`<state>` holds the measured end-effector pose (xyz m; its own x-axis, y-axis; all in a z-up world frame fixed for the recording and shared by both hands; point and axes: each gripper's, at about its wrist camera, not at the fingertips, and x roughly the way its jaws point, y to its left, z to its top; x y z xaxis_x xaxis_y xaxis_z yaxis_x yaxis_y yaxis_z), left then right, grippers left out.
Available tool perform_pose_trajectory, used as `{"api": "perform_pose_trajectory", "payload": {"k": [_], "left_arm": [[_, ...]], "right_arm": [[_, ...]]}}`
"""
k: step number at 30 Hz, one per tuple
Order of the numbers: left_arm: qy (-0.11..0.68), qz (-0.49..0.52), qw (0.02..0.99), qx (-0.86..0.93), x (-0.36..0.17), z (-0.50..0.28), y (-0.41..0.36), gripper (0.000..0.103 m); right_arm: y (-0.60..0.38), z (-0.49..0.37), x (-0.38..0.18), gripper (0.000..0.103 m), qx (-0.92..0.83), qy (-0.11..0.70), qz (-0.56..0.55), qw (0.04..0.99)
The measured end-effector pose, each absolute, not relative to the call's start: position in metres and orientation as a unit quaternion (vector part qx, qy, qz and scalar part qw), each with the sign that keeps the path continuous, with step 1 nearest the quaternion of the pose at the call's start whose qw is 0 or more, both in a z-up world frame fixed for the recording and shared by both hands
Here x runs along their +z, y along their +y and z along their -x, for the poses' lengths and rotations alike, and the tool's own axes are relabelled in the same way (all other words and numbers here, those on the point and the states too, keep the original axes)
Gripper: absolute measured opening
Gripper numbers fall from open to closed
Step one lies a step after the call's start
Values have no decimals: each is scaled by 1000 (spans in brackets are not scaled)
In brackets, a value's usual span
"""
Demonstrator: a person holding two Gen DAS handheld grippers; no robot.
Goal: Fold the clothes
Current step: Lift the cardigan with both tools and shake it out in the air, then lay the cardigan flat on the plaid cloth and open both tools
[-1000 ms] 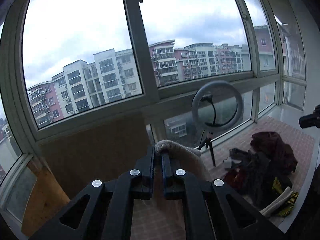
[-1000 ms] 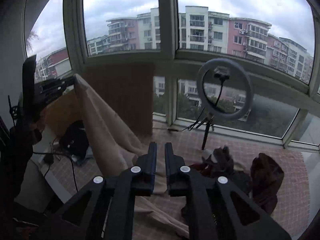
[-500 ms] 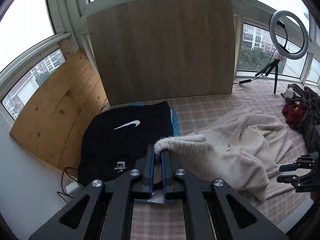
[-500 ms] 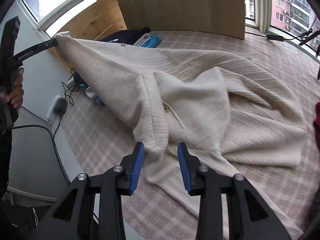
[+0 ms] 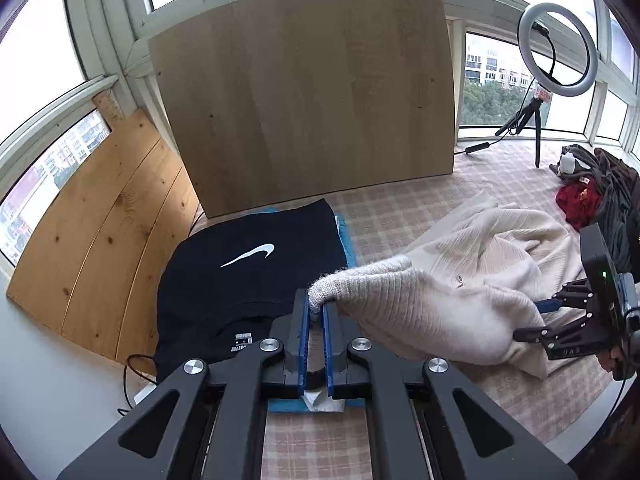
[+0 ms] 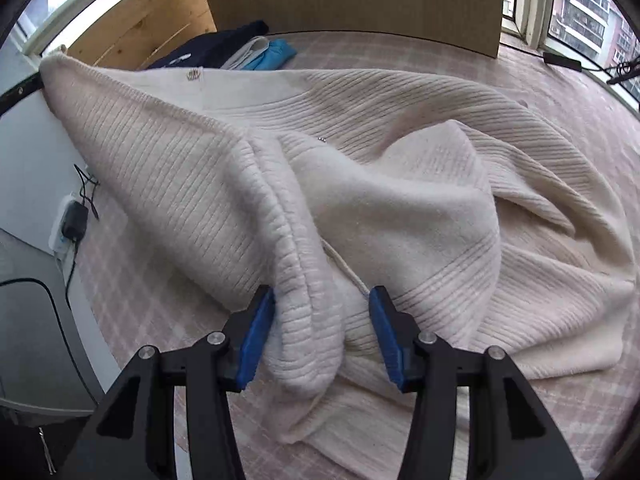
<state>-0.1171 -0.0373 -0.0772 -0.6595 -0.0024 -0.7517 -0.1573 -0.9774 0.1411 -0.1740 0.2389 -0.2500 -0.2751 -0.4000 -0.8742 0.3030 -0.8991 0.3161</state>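
The left hand-held gripper [image 5: 316, 314] is clenched on a corner of the cream sweater [image 6: 400, 184]. The right hand-held gripper [image 6: 322, 320] is released, its jaws spread either side of a ribbed fold.

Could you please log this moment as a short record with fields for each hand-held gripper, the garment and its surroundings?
left hand-held gripper: shut on an edge of the cream knit sweater, lifting it
right hand-held gripper: open, straddling a sweater fold
sweater: mostly spread on the checked cloth
black Nike shirt: folded, lying left of sweater
ring light: standing by window
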Motion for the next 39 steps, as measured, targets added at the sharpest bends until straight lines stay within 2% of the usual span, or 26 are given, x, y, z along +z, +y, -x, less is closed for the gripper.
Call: {"api": "perform_pose_trajectory", "payload": {"k": [1,2,4,7,16,21,26,30,36,39], "left_arm": [[97,412,45,905,-78,119,-37,5],[95,412,47,905,-78,122,-38,6],[96,410,50,906,-74,125,-39,5],[97,396,66,911,-54,124,-39,5],[112,198,130,965,133,82,3,6],[137,98,152,974,206,21,31,6],[145,26,164,975,252,-35,47,6],[155,30,166,973,264,-38,60,6],[146,121,149,970,229,44,64,7],[152,192,134,960,170,101,72,7]], "right_arm": [[241,175,-251,13,-794,-62,-561,228],[244,174,-250,5,-793,-76,-559,231],[250,167,-232,5,-809,-74,-543,214],[270,147,-169,5,-851,-56,-486,192],[337,63,131,5,-972,12,-224,64],[350,-8,214,5,-990,54,-133,6],[357,-72,240,5,-996,59,-69,-20],[364,-78,240,5,-994,74,-72,-28],[389,-2,199,5,-988,54,-145,-9],[403,66,159,5,-978,37,-206,0]]}}
